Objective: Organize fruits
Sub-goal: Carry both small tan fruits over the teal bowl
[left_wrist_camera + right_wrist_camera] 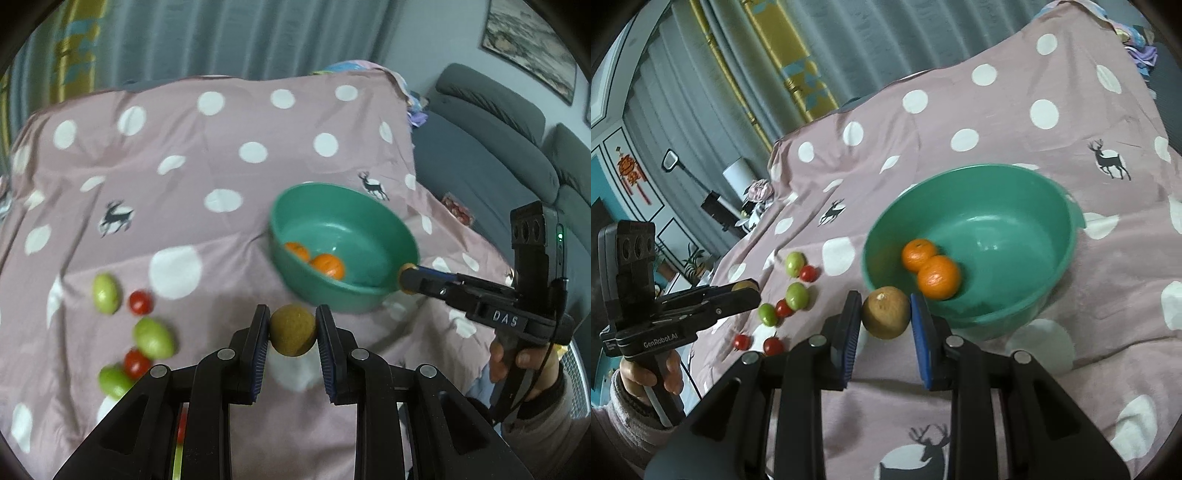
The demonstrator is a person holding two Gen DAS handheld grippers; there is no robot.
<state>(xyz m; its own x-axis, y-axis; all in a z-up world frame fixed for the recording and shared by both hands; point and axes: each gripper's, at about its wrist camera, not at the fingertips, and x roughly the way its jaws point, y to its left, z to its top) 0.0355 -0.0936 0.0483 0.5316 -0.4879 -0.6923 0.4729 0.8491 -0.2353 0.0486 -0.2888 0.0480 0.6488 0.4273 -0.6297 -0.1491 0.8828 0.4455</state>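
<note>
Both claws grip a kiwi: left claw point(291, 334) | right claw point(885, 313) beside bowl point(1067, 218) rim

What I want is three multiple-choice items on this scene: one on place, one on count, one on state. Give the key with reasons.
1. Where do the two oranges lie?
A. on the sofa
B. on the floor
C. in the green bowl

2. How many green fruits lie on the spotted cloth?
A. three
B. one
C. six

3. How is the right gripper?
A. open and empty
B. shut on a brown fruit
C. shut on a tomato

Key: C, both sit inside its wall; A, three show among the tomatoes; B, the pads press it on both sides.
</note>
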